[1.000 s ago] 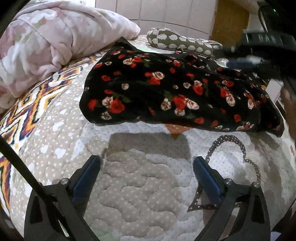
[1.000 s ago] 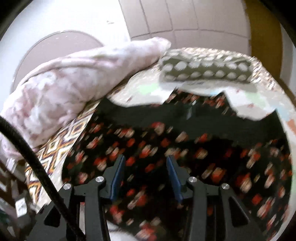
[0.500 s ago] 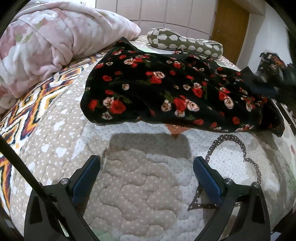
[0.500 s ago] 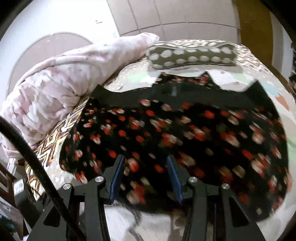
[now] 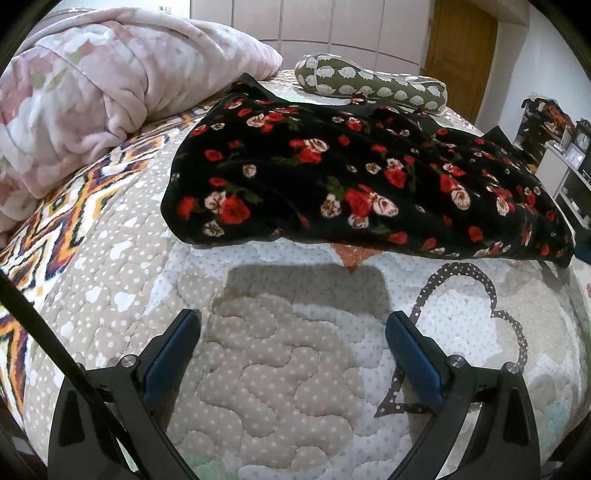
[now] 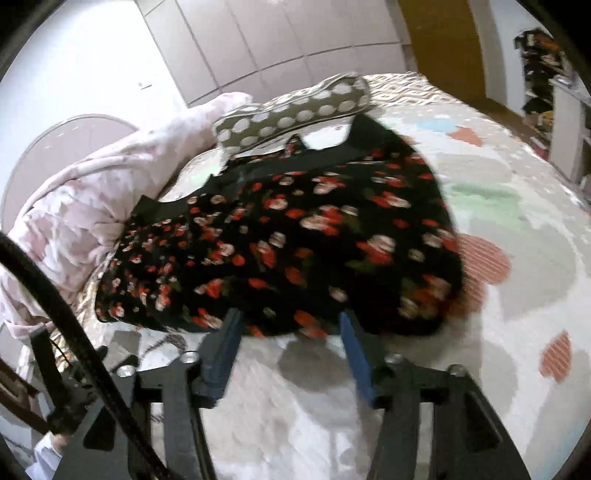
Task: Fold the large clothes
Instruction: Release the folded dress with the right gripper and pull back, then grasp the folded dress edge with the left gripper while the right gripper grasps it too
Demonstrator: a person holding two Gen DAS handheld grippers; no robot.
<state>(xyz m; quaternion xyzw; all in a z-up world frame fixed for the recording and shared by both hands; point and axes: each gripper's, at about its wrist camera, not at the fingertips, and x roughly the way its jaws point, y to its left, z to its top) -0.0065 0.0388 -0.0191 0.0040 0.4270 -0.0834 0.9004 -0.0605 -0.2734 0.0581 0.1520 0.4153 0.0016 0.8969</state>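
Bed (image 5: pixel 110 266), covered by a quilted bedspread with dotted beige and white patches, a zigzag band along one side and heart motifs. A rumpled pink floral blanket (image 5: pixel 92 85) is heaped at the bed's far left, near the headboard (image 6: pixel 74 144). Behind the bed stand pale wardrobe doors (image 5: pixel 332 22) and a wooden door (image 5: pixel 461 44).

Black floral garment (image 5: pixel 351 177), printed with red and cream roses: lies folded in a broad, roughly rectangular stack across the middle of the bed, its near edge slightly lifted off the quilt and its far edge showing plain black fabric. In the right wrist view the same garment (image 6: pixel 288 243) appears blurred by motion.

Olive bolster pillow with white spots (image 5: pixel 373 83): rests just beyond the garment, near the far edge of the bed, touching or nearly touching the garment's far corner; which one cannot be told.

Left tool (image 5: pixel 293 347): hangs above bare quilt in front of the garment, well apart from it, its two blue-padded fingers (image 5: pixel 173 350) spread wide with nothing between them.

Right tool (image 6: pixel 290 347): poised at the garment's near edge, fingers parted with empty space between the blue pads (image 6: pixel 356 354); the tips overlap the fabric's hem in view, but actual contact cannot be told through the blur.
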